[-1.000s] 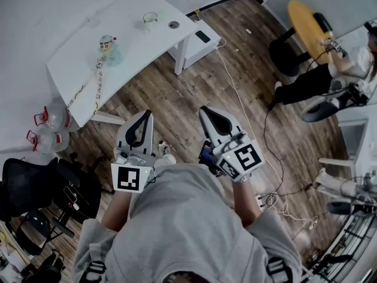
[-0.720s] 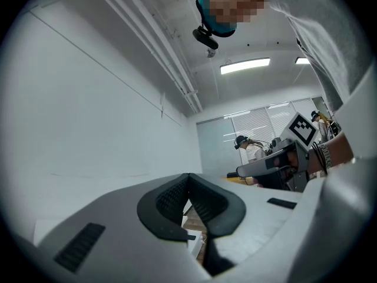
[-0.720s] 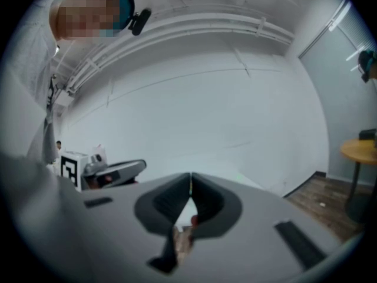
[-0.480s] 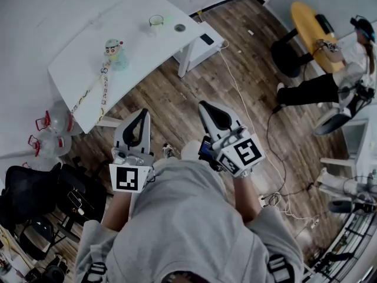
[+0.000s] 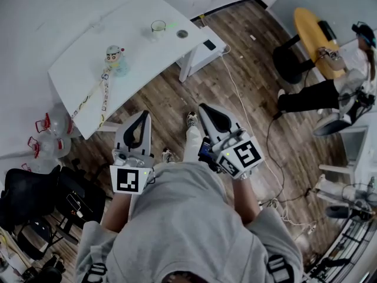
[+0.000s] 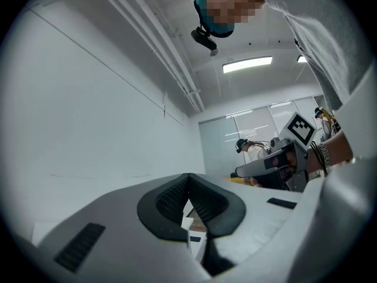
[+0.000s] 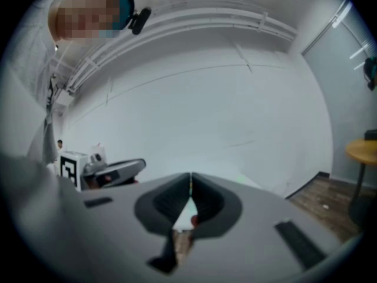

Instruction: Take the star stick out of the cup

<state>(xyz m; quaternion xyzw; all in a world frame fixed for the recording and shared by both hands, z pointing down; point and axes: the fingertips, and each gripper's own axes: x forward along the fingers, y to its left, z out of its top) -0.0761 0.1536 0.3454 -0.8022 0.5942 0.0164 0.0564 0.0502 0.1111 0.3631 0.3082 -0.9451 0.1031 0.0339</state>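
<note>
Both tools are held at waist level above the wood floor, well apart from the white table (image 5: 70, 69).

- Left gripper (image 5: 144, 115): jaws closed tip to tip, nothing between them.
- Right gripper (image 5: 204, 108): jaws closed tip to tip, nothing held.
- Cup (image 5: 157, 26): stands upright near the far edge of the table, ahead of both grippers and between their two lines of aim.
- Star stick (image 5: 171, 24): shows only as a faint green streak at the cup's rim, leaning toward the right. Its star end is too small to make out.

Neither gripper is clearly nearer, as the cup lies roughly midway ahead of them. Judged from the lean, the stick's long axis tips toward the right gripper's side, which favours that gripper. Its jaws must part before they reach the rim, and the approach should come from above along the stick.
</note>
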